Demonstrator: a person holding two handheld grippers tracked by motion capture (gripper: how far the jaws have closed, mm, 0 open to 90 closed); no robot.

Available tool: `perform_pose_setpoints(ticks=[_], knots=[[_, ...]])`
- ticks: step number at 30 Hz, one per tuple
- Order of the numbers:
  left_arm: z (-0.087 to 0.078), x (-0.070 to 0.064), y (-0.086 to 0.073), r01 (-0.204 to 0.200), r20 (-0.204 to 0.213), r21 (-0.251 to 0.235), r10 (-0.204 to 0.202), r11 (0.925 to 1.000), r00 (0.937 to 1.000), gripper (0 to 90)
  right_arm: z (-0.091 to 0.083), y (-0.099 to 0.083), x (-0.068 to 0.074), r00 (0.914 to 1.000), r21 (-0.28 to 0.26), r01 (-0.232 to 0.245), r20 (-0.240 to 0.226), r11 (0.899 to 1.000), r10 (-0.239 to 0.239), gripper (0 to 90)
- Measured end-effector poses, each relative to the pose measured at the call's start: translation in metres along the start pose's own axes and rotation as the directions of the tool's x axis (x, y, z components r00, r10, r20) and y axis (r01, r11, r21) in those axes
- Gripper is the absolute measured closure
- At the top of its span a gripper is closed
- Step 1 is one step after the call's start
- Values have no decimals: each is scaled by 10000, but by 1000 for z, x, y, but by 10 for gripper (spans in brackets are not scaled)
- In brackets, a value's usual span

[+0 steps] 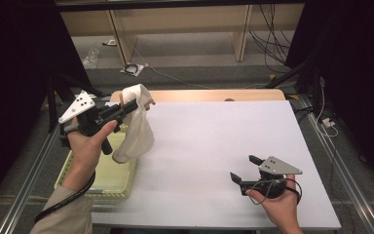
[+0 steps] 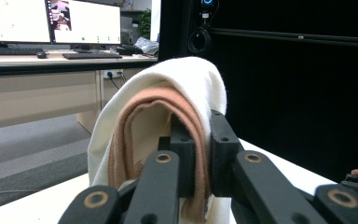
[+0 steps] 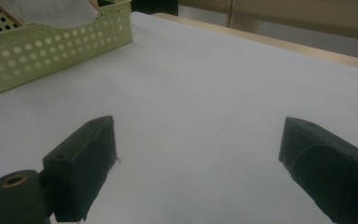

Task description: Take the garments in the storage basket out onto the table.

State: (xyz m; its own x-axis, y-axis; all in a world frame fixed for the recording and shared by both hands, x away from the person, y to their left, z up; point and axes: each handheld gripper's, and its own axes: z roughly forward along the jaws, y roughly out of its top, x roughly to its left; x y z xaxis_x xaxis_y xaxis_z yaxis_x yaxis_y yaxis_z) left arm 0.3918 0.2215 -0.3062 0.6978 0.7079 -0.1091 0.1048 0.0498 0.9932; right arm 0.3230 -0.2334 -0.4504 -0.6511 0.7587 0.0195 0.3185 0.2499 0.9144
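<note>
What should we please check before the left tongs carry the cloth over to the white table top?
1. Hold: left tongs shut on the cream cloth with its tan band: ok.
2. Cloth lifted free of the yellow basket: it hangs above it, lower end near the rim: cannot tell.
3. Landing spot: bare white table top between the two hands: ok.
4. Right tongs open, low over the table, ready to help: ok.
5. More cloth left in the basket: something pale shows in the right gripper view: cannot tell.

Even overhead light brightens the white table sheet (image 1: pixel 214 146); dark surroundings flank it. Close to each gripper camera, black jaws blur softly.
</note>
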Motion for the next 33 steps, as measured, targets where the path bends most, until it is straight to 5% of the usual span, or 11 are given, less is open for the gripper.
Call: perform_pose_setpoints(ticks=[33], knots=[[15, -13, 0, -112, 426, 162, 105, 9998, 9990, 826, 1, 0, 0, 10000, -20, -16, -23, 10000, 16, 120]])
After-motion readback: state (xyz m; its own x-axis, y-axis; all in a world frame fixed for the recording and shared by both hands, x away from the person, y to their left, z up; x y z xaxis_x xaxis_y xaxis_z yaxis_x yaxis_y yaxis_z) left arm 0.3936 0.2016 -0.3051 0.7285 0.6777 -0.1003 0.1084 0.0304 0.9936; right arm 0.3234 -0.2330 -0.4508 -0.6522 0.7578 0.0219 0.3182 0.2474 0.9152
